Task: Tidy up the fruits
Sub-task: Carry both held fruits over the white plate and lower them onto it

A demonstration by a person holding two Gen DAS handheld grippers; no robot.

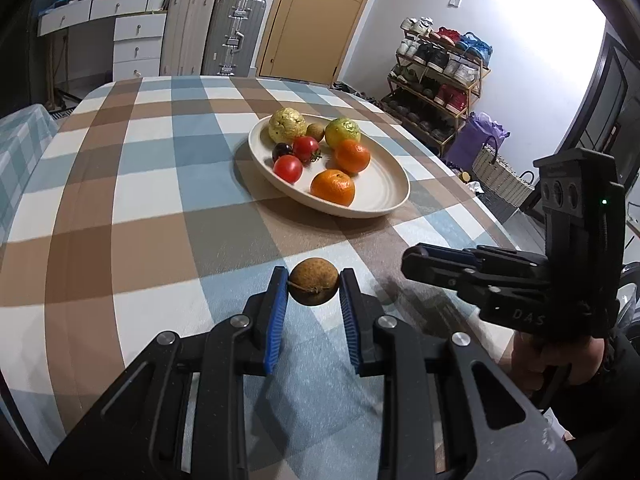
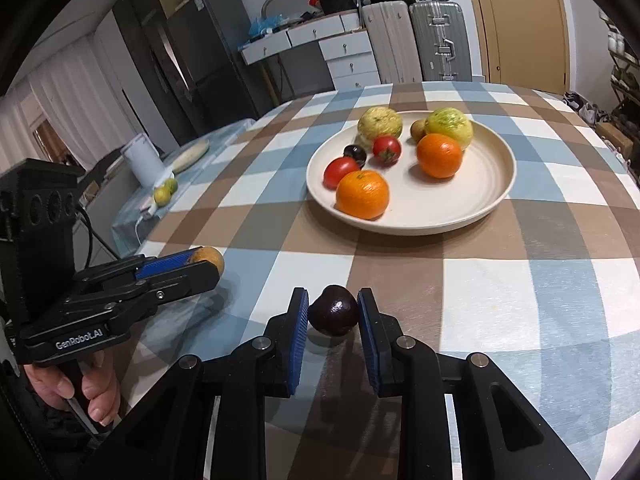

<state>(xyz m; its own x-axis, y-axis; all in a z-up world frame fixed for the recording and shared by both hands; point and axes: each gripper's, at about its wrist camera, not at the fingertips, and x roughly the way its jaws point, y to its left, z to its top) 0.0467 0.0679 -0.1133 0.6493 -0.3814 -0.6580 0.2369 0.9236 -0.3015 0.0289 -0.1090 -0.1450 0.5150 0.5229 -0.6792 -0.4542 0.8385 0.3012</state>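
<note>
A small round brown fruit with a rough skin and a thin stem scar (image 1: 313, 287) is clamped between the blue ribbed pads of the left gripper (image 1: 313, 286), just above the checked blue, brown and white tablecloth (image 1: 140, 200) at the near edge of the table. The same fruit is seen from the right wrist view at the tip of the left gripper, at the near left, partly hidden by the upper finger. A small dark purple, glossy round fruit (image 2: 334, 311) is clenched between the pads of the right gripper (image 2: 333, 312), near the cloth at the near centre; its shadow is cast directly below. A hand (image 2: 72, 388) is seen wrapped around the left gripper's handle. Farther back, right of centre, a wide shallow cream plate (image 2: 492, 196) is set on the cloth. On the plate are noted: two oranges (image 2: 362, 195), one near the front rim and one toward the middle; two red tomatoes (image 2: 340, 171) with a small dark round fruit (image 2: 355, 153) touching them; two knobbly yellow-green fruits (image 2: 379, 123) at the far side; and a small brownish-green fruit (image 2: 418, 129) between them. Both held fruits are well apart from the plate.
</note>
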